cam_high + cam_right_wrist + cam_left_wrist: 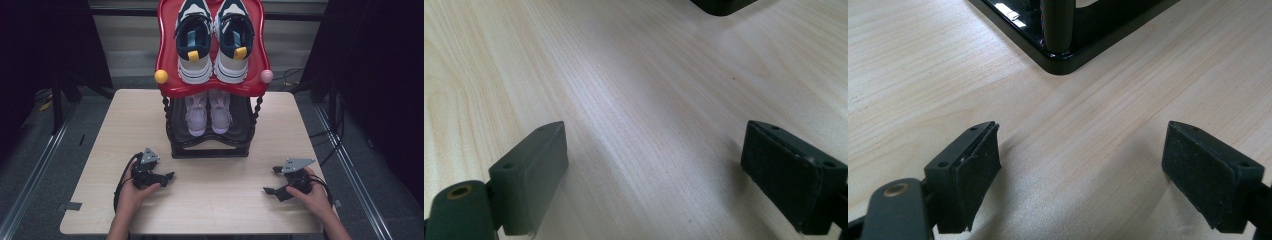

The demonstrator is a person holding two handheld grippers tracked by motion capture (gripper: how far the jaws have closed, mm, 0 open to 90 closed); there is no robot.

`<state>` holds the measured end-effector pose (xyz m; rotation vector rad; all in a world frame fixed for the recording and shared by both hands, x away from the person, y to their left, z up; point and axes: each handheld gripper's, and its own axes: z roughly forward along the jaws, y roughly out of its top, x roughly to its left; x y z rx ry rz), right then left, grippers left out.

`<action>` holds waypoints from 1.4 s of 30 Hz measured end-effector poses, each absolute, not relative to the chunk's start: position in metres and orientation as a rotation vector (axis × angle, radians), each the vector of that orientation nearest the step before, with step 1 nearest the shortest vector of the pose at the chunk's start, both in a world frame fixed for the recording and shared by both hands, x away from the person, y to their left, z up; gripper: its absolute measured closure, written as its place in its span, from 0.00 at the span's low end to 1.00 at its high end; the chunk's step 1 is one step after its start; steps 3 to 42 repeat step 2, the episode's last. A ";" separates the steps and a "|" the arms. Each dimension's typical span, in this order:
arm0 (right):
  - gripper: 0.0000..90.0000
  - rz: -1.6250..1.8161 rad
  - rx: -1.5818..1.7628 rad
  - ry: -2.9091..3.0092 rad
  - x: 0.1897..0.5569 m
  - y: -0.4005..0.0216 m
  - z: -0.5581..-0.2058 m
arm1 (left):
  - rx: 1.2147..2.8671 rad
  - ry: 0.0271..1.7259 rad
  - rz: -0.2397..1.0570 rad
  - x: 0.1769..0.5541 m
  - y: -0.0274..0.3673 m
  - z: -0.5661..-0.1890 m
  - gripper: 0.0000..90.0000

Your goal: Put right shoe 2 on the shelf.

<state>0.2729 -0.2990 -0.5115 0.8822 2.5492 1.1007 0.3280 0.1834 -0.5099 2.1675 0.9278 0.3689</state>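
A two-tier shoe rack (210,147) stands at the back middle of the pale wooden table (215,200). Its red top tray (167,50) carries a pair of navy and white sneakers (212,40). A pair of pale pink shoes (207,114) sits on the black lower shelf. My left gripper (165,175) rests low on the table in front of the rack's left corner, jaws wide open and empty (1080,165); the rack's black base corner (1063,60) lies just ahead of it. My right gripper (272,180) sits near the table's front right, open and empty (654,165).
A yellow ball (161,76) and a pink ball (266,76) cap the red tray's front corners. Bare wood lies between the two grippers. Dark floor with cables (325,145) surrounds the table, and metal rails run along both sides.
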 end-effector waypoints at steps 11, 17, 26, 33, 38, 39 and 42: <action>0.12 1.101 0.882 2.549 0.273 -0.299 -0.512 | 2.167 0.928 0.369 0.328 0.183 -0.510 0.17; 0.12 1.101 0.882 2.549 0.273 -0.299 -0.512 | 2.167 0.928 0.369 0.328 0.183 -0.510 0.17; 0.12 1.101 0.882 2.549 0.273 -0.299 -0.512 | 2.167 0.928 0.369 0.328 0.183 -0.510 0.17; 0.12 1.101 0.882 2.549 0.273 -0.299 -0.512 | 2.167 0.928 0.369 0.328 0.183 -0.510 0.17; 0.12 1.101 0.882 2.549 0.273 -0.299 -0.512 | 2.167 0.928 0.369 0.328 0.183 -0.510 0.17; 0.12 1.101 0.882 2.549 0.273 -0.299 -0.512 | 2.167 0.928 0.369 0.328 0.183 -0.510 0.17; 0.12 1.101 0.882 2.549 0.273 -0.299 -0.512 | 2.167 0.928 0.369 0.328 0.183 -0.510 0.17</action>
